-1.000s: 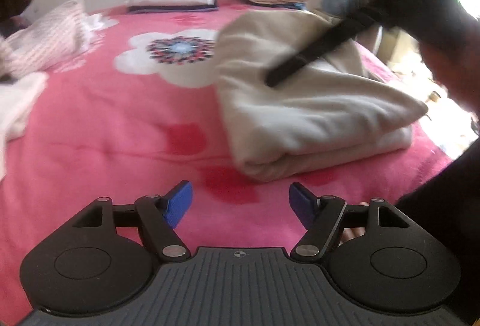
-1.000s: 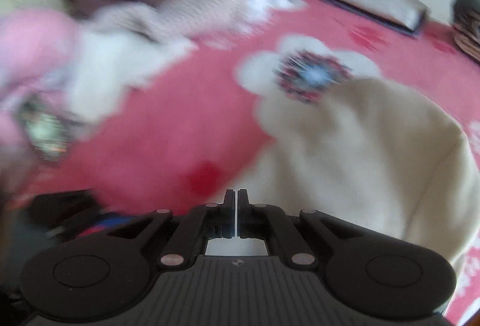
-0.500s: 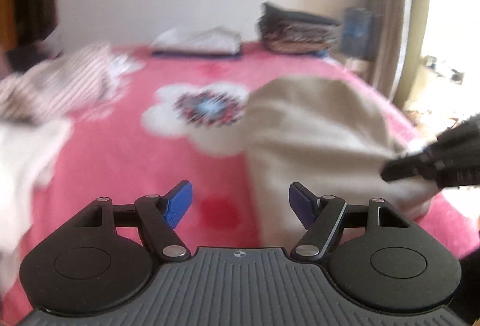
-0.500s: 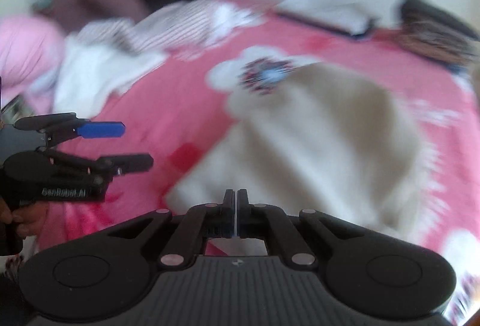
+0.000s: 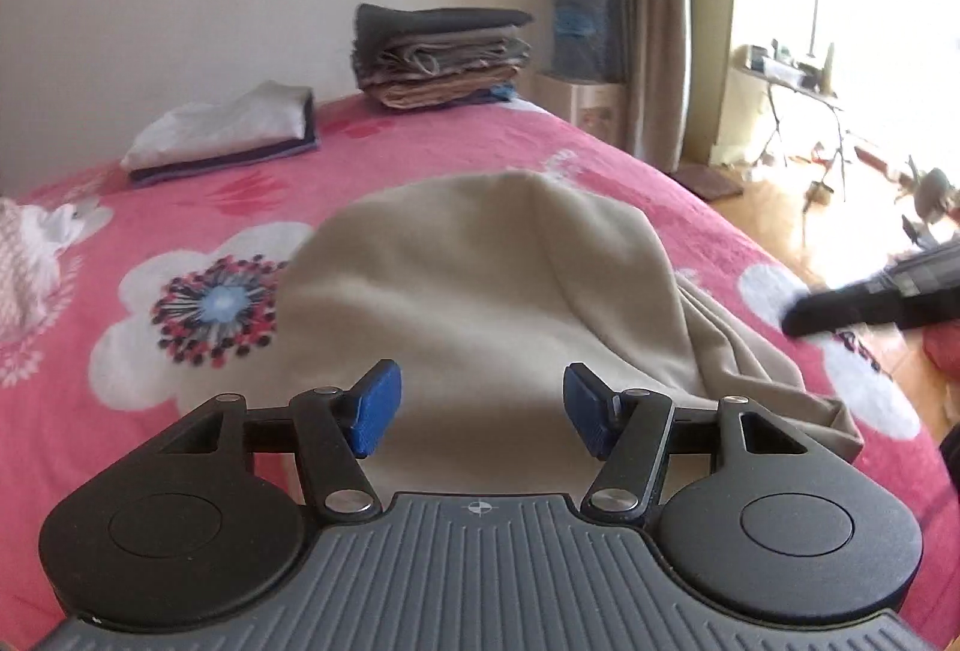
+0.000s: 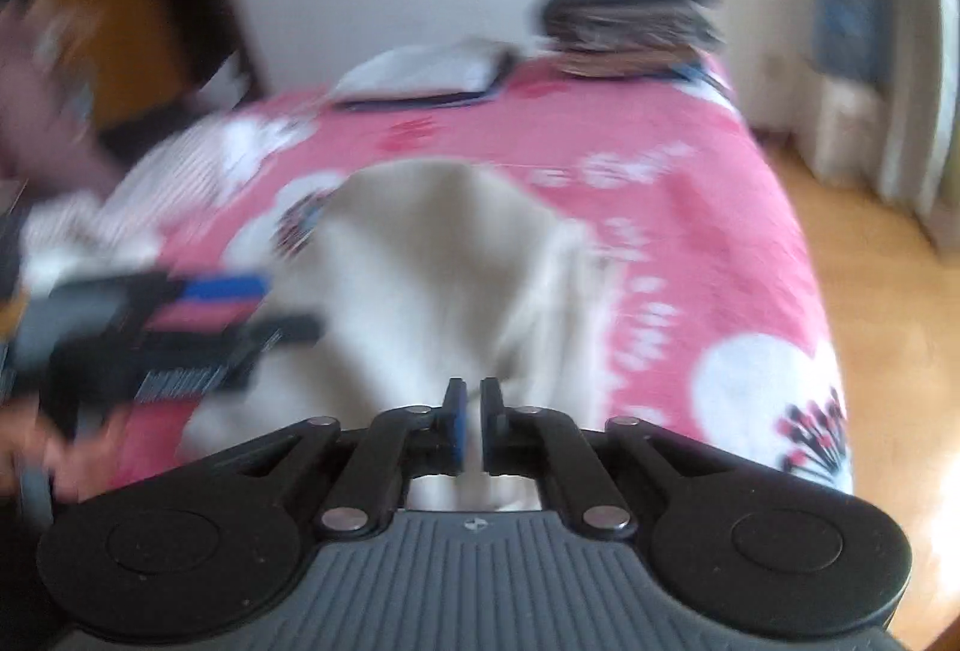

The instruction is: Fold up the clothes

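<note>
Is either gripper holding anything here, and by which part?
Nothing is held: left gripper closing, right gripper opening, both empty above the folded beige fleece garment.

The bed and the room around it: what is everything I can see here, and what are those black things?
Bedspread: one, pink with white flowers, covers the bed.
Beige garment: one, partly folded, middle of the bed.
Tall stack of folded clothes: one, dark and brown, far end by the wall.
Low folded pile: one, white on dark, far end, left of the tall stack.
Striped clothes: loose heap, pinkish white, left edge.
Curtain: beige, right of the bed.
Left gripper: black with blue pads, closing, nothing between them.
Right gripper: black, opening, above the garment.
</note>
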Available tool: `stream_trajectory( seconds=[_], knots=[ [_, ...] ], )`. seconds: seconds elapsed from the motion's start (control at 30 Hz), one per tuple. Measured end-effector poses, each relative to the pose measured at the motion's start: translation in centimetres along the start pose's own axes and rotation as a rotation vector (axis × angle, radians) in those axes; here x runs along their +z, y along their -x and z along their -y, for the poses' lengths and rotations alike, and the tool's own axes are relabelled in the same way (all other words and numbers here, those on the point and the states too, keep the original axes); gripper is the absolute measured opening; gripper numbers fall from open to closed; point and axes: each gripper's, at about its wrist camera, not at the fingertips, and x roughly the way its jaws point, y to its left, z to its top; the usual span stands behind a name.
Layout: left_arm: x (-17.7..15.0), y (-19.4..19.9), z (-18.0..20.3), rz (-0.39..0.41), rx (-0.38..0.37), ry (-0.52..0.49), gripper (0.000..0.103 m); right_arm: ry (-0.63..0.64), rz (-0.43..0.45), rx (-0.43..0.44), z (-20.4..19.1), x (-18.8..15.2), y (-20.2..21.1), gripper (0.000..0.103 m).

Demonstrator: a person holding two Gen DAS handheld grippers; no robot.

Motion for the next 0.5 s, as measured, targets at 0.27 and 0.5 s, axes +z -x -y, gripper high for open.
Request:
stream_trajectory(
  seconds=[0.27, 0.5],
  knots=[
    [-0.8, -1.6, 0.2, -0.054, -0.016, 0.04, 0.062, -0.189, -0.042, 0.137, 5.9, 1.8, -4.7, 0.016],
    [0.0, -1.8, 0.2, -0.039, -0.031, 0.034, 0.063, -0.214, -0.136, 0.245, 7.1, 3.0, -8.1, 0.026]
  ],
)
